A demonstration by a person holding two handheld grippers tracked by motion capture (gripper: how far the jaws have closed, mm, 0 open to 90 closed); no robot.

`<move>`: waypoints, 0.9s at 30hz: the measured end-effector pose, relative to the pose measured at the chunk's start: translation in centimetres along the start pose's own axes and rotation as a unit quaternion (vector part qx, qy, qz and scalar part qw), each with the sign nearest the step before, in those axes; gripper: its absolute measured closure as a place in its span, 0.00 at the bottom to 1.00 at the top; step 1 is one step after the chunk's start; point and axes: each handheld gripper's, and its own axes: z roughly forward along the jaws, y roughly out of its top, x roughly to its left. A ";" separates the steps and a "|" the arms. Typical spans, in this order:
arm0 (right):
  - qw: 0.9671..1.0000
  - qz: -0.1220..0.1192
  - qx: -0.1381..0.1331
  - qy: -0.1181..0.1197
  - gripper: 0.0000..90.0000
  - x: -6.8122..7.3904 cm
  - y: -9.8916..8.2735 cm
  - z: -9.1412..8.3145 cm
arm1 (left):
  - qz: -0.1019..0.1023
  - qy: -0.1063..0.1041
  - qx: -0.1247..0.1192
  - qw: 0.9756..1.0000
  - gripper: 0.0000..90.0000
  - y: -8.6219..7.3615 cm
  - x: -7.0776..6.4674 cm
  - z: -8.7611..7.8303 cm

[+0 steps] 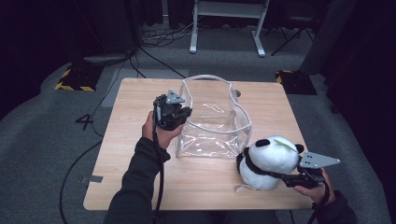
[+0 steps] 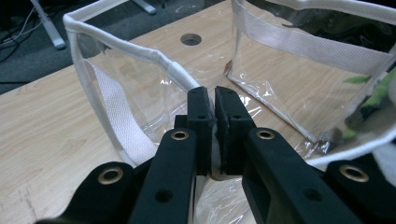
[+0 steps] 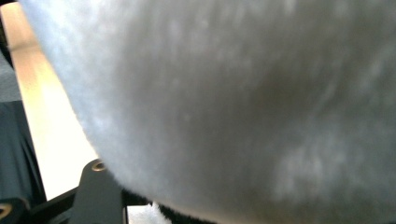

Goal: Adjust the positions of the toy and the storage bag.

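Observation:
A clear plastic bag (image 1: 212, 135) with white trim stands open in the middle of the wooden table (image 1: 135, 182). My left gripper (image 1: 187, 112) is at its left wall, shut on the bag's white rim (image 2: 180, 74); in the left gripper view the jaws (image 2: 214, 107) pinch the plastic between the pads. A black-and-white panda plush (image 1: 268, 161) sits by the bag's front right corner. My right gripper (image 1: 280, 177) reaches in from the right and is closed on the plush's lower body. The plush's white fur (image 3: 233, 102) presses close against the right gripper view, above one black jaw.
The table has a round hole (image 2: 191, 38) behind the bag. Beyond the far edge lie grey carpet, floor cables (image 1: 159, 37), white desk legs (image 1: 194, 32) and yellow-black floor markers (image 1: 74, 81). The plush sits close to the table's front right edge.

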 end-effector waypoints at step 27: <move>0.987 0.082 -0.009 -0.137 0.38 -5.8 1.4 3.0 | -0.005 -0.053 -0.023 0.998 0.94 -1.1 -0.7 -0.1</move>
